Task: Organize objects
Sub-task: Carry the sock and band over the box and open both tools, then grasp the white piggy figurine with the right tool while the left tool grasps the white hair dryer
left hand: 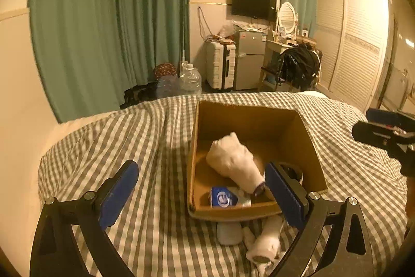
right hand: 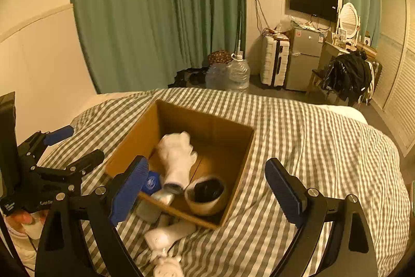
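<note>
An open cardboard box [left hand: 249, 121] [right hand: 207, 126] sits on the checked bed cover [left hand: 124, 136]. Inside lie a white sock bundle [left hand: 233, 160] [right hand: 176, 155], a blue packet [left hand: 223, 196] [right hand: 151, 182] and a bowl [right hand: 207, 199] with something black in it. On the cover in front of the box lie more white socks [left hand: 267, 243] [right hand: 168, 232] and a small white object [left hand: 229, 232]. My left gripper [left hand: 202, 195] [right hand: 75, 147] stands open over the box's near left corner, holding nothing. My right gripper [right hand: 207, 190] [left hand: 384, 131] is open above the box's near right side, also empty.
Beyond the bed's far edge stand water jugs [right hand: 233, 74], a white suitcase [left hand: 220, 64], a small fridge [left hand: 249, 59] and a chair draped in black clothing [right hand: 347, 74]. Green curtains [left hand: 103, 17] hang at the left. A person's hand [right hand: 20, 220] holds the left gripper.
</note>
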A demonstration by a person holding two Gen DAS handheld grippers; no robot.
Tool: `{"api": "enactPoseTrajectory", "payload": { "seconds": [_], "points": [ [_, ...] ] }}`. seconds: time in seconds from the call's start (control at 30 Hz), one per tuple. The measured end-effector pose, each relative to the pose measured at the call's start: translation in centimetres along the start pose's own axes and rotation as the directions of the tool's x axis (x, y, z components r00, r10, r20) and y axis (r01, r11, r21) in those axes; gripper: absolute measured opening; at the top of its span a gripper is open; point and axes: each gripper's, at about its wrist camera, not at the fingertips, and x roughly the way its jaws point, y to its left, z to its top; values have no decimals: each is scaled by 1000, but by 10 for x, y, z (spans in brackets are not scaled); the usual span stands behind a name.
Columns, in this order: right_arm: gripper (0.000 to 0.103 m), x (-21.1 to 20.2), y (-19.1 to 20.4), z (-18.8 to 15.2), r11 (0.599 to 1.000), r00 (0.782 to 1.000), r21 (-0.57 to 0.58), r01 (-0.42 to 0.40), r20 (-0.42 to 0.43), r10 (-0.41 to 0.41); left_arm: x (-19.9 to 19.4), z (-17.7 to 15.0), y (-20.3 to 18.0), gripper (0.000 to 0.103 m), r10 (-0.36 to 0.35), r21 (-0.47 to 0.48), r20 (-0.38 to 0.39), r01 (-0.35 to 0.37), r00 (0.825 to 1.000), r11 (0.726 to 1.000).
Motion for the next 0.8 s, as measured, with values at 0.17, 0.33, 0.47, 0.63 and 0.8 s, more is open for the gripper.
{"api": "enactPoseTrajectory", "payload": {
  "seconds": [0.17, 0.33, 0.47, 0.63, 0.8],
  "points": [
    [92, 5, 12, -29, 1000, 997, -12, -27, -72, 26, -6, -28, -1, 101, 22, -7, -32, -22, 999, 1000],
    [92, 35, 27, -69, 997, 974, -44, -65, -218, 54, 0, -68, -6, 101, 37, 15, -100, -36, 994, 999],
    [92, 60, 37, -100, 993, 940, -85, -77, -338, 44, 12, -95, -7, 101, 55, 38, -165, -50, 985, 998],
    [91, 79, 46, -125, 986, 903, -127, -104, -428, 40, 22, -115, -6, 101, 57, 41, -225, -49, 973, 998],
    [90, 93, 56, -144, 976, 855, -155, -154, -517, 53, 24, -116, -1, 101, 64, 23, -238, -61, 969, 998]
  ]
}}
